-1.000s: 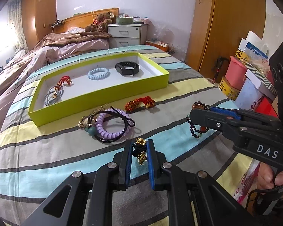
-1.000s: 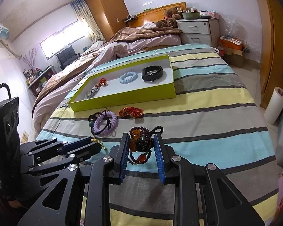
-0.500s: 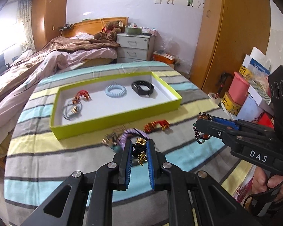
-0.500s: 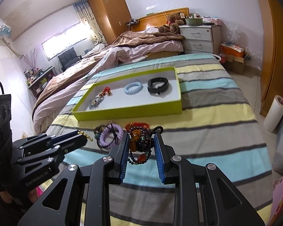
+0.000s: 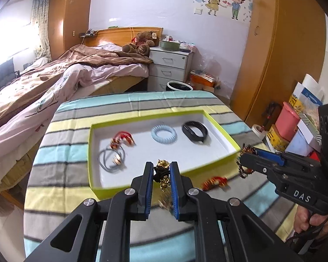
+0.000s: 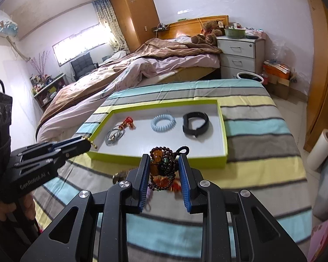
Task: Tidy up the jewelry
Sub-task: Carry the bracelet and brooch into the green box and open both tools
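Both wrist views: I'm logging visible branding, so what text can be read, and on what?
"DAS": on the right gripper body, seen from the left wrist.
"GenRobot.AI": on the left gripper body, seen from the right wrist; small but legible.
Wall sticker lettering, stacked boxes: too small or blurred.

Glossy beaded bracelet (image 6: 164, 166), matt black wristband (image 6: 195, 123), striped cloth bedspread (image 6: 262, 128).

A home bedroom: an unmade bed (image 5: 65, 80) with a wooden headboard (image 5: 124, 33), a teddy bear (image 5: 141, 43) beside a white nightstand (image 5: 170, 69), tall wardrobes (image 5: 280, 50), a curtained window (image 6: 83, 43), and cartoon wall stickers (image 5: 224, 0).
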Available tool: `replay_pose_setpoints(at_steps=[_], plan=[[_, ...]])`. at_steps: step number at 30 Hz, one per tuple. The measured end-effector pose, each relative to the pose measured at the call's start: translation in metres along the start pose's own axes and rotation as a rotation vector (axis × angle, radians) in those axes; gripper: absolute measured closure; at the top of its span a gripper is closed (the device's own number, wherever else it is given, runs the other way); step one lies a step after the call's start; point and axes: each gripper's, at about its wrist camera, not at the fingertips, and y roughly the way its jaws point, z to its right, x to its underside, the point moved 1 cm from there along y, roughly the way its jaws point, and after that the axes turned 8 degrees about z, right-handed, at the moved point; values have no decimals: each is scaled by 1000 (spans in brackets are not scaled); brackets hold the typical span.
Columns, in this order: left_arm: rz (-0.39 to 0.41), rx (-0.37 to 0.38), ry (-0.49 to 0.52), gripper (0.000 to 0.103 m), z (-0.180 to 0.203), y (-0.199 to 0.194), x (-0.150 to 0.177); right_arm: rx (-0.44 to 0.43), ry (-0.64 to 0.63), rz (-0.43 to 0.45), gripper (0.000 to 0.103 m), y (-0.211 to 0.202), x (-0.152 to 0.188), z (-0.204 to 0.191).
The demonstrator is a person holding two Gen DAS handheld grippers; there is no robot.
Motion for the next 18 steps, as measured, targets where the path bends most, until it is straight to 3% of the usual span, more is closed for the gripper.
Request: replay_pose_setpoints(at_steps=[18], plan=[[-65,53,-74,88,-30,84,-37,1,-39,-94,76,66,-15,5]])
